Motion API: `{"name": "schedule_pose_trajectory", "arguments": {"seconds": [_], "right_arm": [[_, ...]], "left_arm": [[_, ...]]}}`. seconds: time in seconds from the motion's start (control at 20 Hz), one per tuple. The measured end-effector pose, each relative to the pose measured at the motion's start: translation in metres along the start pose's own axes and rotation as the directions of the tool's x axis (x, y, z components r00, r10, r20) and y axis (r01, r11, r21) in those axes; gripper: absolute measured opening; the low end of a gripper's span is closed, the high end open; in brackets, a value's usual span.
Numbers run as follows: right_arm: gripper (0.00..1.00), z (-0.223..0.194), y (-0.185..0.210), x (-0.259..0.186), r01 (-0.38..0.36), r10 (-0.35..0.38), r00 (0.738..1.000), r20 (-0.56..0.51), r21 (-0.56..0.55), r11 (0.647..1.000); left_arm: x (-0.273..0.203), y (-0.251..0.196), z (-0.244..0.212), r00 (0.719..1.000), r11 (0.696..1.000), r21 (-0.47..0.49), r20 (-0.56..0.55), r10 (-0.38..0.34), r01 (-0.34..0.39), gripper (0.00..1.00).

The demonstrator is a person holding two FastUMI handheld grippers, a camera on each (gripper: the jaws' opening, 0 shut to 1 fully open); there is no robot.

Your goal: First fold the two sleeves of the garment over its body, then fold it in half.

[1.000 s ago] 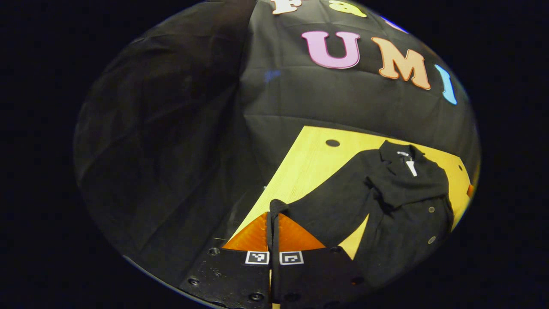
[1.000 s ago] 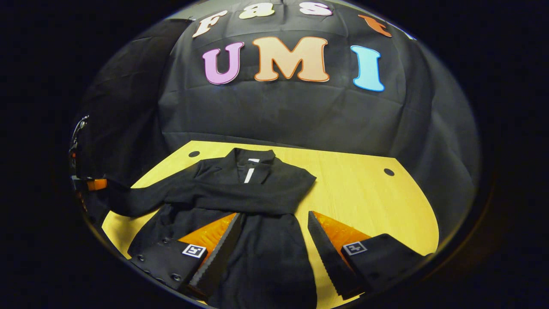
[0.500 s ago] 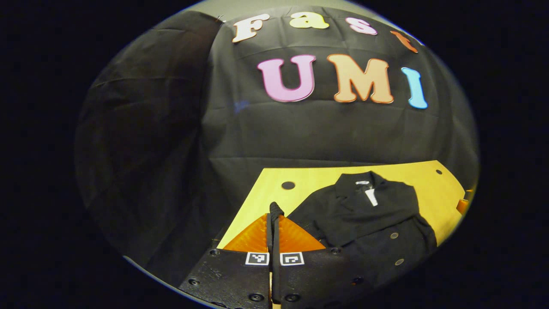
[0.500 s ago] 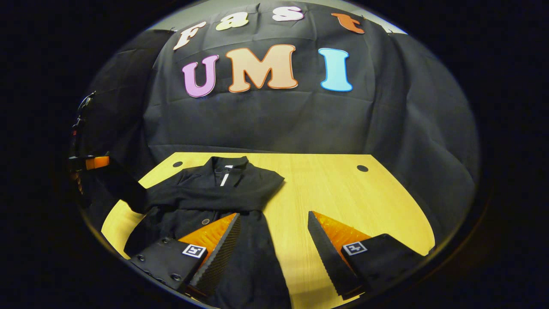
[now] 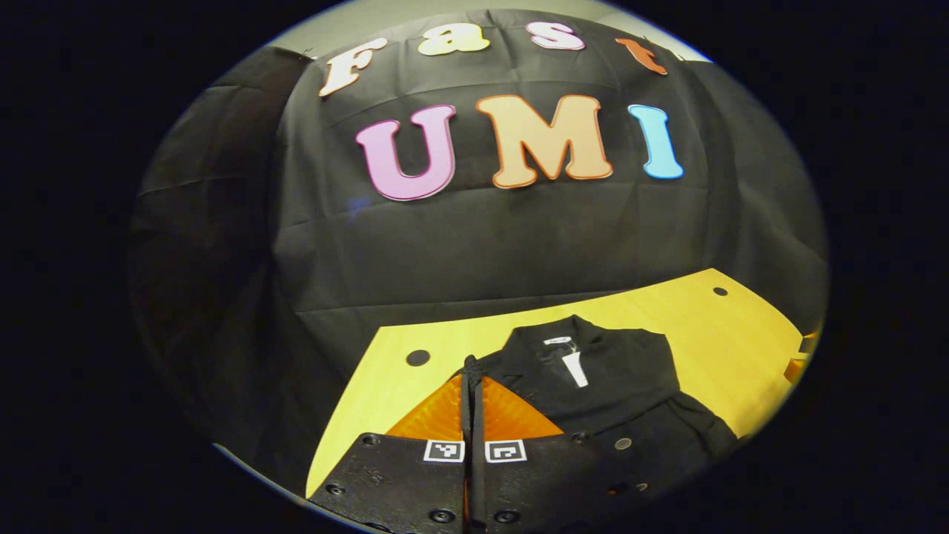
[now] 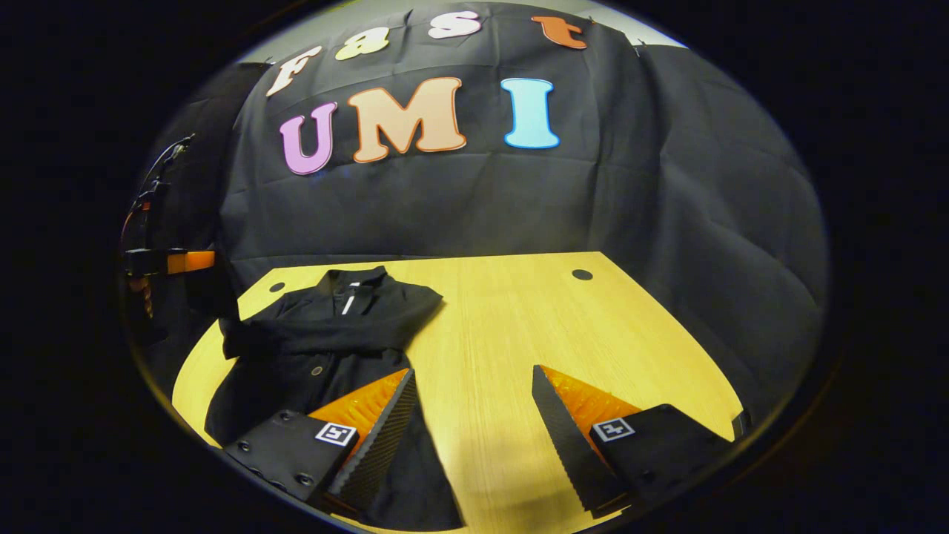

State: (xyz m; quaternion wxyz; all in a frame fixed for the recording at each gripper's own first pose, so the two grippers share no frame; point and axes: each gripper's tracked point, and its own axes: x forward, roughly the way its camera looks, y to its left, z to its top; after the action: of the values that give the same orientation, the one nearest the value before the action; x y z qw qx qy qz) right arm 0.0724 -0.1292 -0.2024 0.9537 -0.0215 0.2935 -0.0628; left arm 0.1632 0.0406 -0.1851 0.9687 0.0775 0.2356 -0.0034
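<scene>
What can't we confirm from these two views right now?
- Left gripper view: how much sleeve the left tongs pinch; the closed fingers cover it.
- Left gripper view: garment hem, hidden behind the tongs' body and cut off by the image edge.
- Right gripper view: garment's lower part, hidden by the right tongs' finger.
- Right gripper view: how the sleeves lie; black on black, folds too faint.

Both views look low across the tabletop (image 5: 689, 319) toward the booth wall. The left gripper view sits close over the garment (image 5: 615, 386). The right gripper view shares it from farther right.
</scene>
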Motion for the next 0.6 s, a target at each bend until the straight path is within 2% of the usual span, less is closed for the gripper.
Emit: {"name": "schedule_pose_trajectory", "arguments": {"seconds": [0.35, 0.6], "right_arm": [[0.99, -0.016, -0.042, -0.024, 0.081, -0.08, 0.997, -0.014, 0.046, 0.996], [0.99, -0.031, -0.065, -0.042, 0.142, -0.14, 0.99, -0.028, 0.093, 0.985]], "left_arm": [[0.043, -0.069, 0.004, 0.994, 0.993, 0.059, -0.027, -0.104, 0.105, 0.0], [0.06, -0.113, -0.011, 0.979, 0.98, 0.075, -0.104, -0.176, 0.184, 0.0]]}}
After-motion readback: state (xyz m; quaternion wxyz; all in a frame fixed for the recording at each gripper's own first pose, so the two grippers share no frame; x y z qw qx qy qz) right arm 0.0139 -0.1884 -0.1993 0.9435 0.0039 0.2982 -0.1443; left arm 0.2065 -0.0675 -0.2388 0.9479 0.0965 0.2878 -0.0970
